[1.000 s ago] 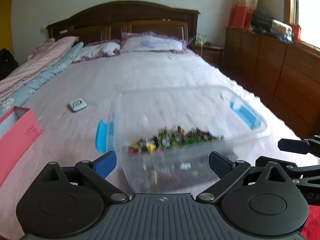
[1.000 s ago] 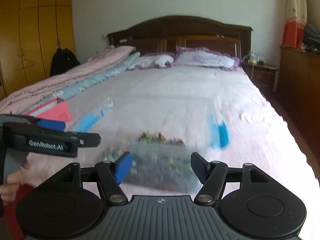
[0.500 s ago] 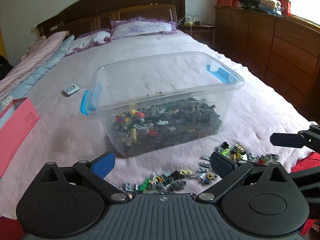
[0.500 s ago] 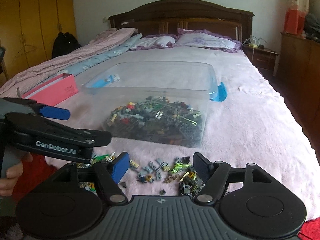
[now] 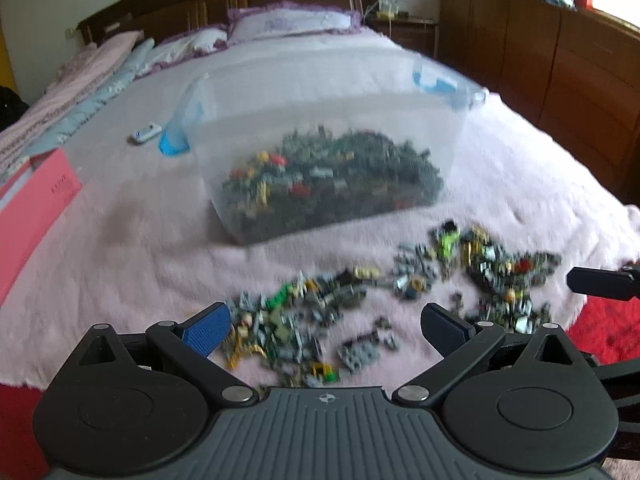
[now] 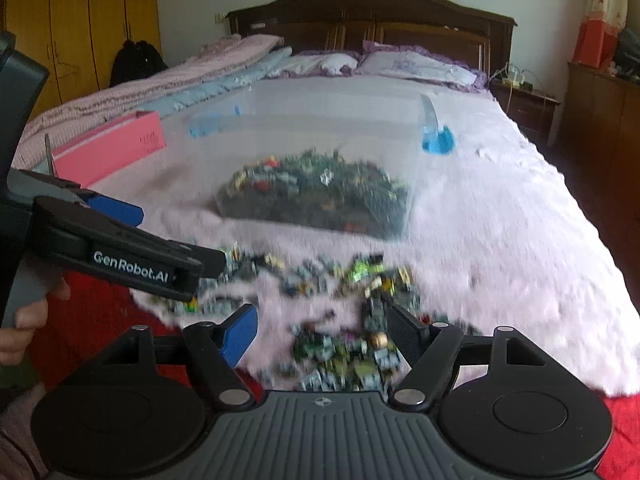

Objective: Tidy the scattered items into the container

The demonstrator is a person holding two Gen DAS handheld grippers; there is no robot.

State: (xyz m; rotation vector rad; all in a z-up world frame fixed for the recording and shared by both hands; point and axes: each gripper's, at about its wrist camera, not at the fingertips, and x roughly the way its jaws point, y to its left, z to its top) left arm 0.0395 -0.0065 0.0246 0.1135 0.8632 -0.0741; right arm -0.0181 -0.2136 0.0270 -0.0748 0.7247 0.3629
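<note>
A clear plastic bin (image 5: pixel 400 120) with blue handle clips sits on the pink bedspread, part-filled with small toy bricks; it also shows in the right wrist view (image 6: pixel 404 148). Many small loose bricks (image 5: pixel 304 320) lie scattered on the bedspread in front of it, also seen in the right wrist view (image 6: pixel 344 352). My left gripper (image 5: pixel 325 330) is open and empty, hovering over the left heap. My right gripper (image 6: pixel 320 334) is open and empty over the right heap. Both views are motion-blurred.
A pink box (image 5: pixel 32 208) lies at the left of the bed. A small white device (image 5: pixel 145 133) lies behind it. Pillows (image 5: pixel 288 22) and a wooden headboard are at the far end. A wooden cabinet (image 5: pixel 560 60) stands right. Red cloth (image 5: pixel 600 332) hangs at the bed's near edge.
Both grippers have tilted down and moved closer to the bed, so the scattered bricks now lie between the fingers. Both stay open and empty.
</note>
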